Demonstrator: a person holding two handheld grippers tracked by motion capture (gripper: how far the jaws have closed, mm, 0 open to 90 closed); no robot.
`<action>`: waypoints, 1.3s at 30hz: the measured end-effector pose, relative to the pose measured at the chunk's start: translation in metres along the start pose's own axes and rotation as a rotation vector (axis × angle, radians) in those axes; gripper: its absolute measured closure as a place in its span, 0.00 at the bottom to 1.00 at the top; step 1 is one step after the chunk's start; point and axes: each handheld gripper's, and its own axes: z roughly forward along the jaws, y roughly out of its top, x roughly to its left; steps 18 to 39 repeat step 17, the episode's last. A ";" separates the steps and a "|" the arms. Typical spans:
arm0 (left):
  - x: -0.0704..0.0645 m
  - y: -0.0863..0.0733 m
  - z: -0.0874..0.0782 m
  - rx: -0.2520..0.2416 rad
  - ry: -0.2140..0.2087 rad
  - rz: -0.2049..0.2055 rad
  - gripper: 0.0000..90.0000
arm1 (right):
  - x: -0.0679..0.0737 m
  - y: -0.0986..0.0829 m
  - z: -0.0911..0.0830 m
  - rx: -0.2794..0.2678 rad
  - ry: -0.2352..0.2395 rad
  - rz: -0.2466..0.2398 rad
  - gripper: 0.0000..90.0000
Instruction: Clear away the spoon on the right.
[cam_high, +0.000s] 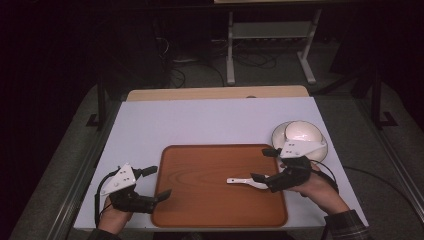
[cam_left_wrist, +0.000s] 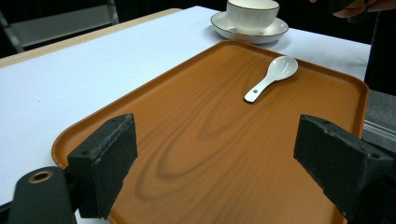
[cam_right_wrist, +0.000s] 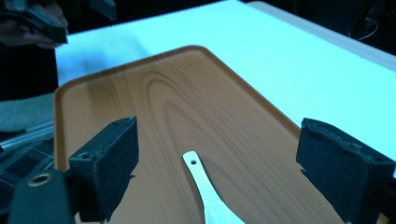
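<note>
We see a white-covered desk (cam_high: 210, 120) with a brown wooden tray (cam_high: 200, 170) lying at the middle of its near edge. A white ceramic spoon (cam_high: 245, 182) rests on the tray, toward the tray's right edge and a little nearer its front edge than its back one, with its handle pointing to the tray's left. In the left gripper view the spoon (cam_left_wrist: 273, 77) lies bowl-up, a small hole showing at the tip of its handle.

Off the tray, near the desk's right edge, stands a white cup (cam_high: 302, 132) on a white saucer (cam_high: 280, 131), close to the tray's far right corner. In the left gripper view the cup (cam_left_wrist: 252, 14) has a thin dark line along its rim and sits upright on the saucer (cam_left_wrist: 229, 27).

Our right gripper (cam_high: 264, 165) hangs over the tray's right edge with its jaws spread wide, the lower one just beside the spoon's bowl; in the right gripper view the spoon (cam_right_wrist: 205, 186) lies between the parted jaws, untouched by either.

Our left gripper (cam_high: 156, 182) sits at the tray's front left corner, released as well, its jaws wide apart and holding nothing
</note>
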 end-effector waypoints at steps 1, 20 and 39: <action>0.000 0.000 0.000 0.000 0.000 0.000 0.14 | 0.000 -0.002 -0.004 -0.009 -0.002 0.002 0.13; 0.000 0.001 0.002 0.005 -0.006 0.003 0.14 | -0.005 -0.013 -0.036 -0.104 -0.025 0.038 0.13; 0.000 0.001 0.002 0.005 -0.006 0.003 0.14 | -0.005 -0.013 -0.036 -0.104 -0.025 0.038 0.13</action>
